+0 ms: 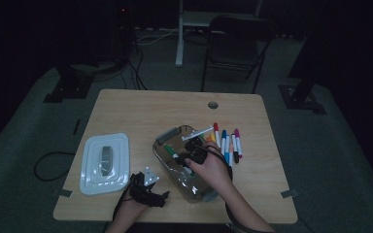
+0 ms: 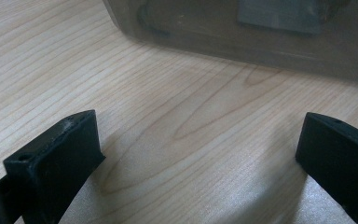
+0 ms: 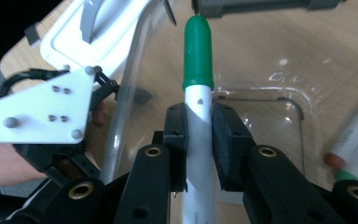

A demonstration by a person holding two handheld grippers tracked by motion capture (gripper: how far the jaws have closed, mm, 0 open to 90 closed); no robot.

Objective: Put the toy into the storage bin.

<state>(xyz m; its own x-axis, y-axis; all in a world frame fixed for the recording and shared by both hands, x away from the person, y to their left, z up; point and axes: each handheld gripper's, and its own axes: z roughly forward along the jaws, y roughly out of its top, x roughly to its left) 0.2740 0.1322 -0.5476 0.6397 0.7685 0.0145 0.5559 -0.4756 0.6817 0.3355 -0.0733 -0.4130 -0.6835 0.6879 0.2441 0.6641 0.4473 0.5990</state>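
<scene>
- Right gripper: jaws clamped on a green-capped marker, held over the clear box.
- Left gripper: jaws open, resting on the desk.
- Remaining: several markers beside the box; lid off.

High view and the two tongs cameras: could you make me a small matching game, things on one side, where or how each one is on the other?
Things:
1. green-capped marker
2. white lid
3. left tongs
4. loose markers

Places or states:
A. open over bare wood, nothing between the jaws
B. in a row on the table, right of the clear container
C. clamped in the right tongs above the container
D. flat on the table, left of the container

Pairs: 1-C, 2-D, 3-A, 4-B
</scene>
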